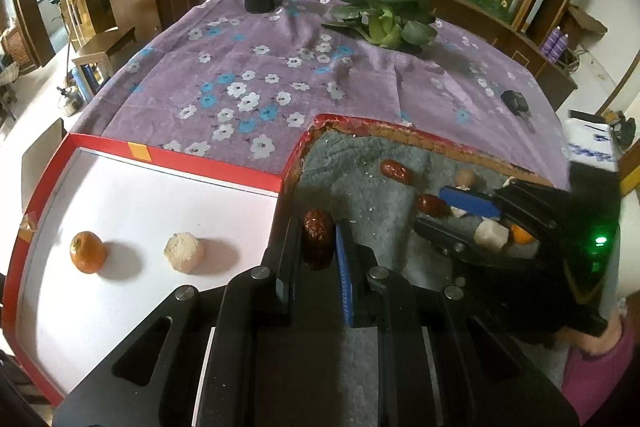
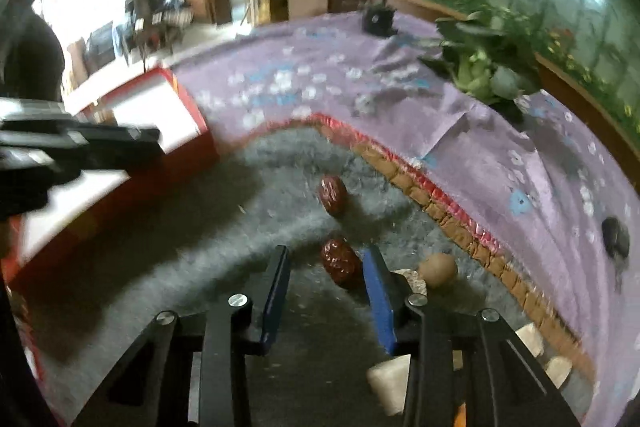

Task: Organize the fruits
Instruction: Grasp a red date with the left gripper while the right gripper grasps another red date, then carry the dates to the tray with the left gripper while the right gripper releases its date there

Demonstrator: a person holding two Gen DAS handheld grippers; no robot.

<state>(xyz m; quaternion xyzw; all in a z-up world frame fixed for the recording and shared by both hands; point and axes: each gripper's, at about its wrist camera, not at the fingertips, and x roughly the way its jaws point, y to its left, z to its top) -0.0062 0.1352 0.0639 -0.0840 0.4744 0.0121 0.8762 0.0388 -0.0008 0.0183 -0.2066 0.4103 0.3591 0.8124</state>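
Left hand-held gripper (image 1: 318, 243) angling steeply downward, fingers clamping tight on a dark red date (image 1: 317, 233). Right hand-held gripper (image 2: 326, 265) also tilting downward, jaws standing apart, straddling another red date (image 2: 340, 263) without pressing it. Pink sleeve (image 1: 596, 379) showing at four o'clock in the left wrist view.

White tray (image 1: 120, 195) floor mostly free; orange (image 1: 88, 251), pale ball (image 1: 184, 252) near front.
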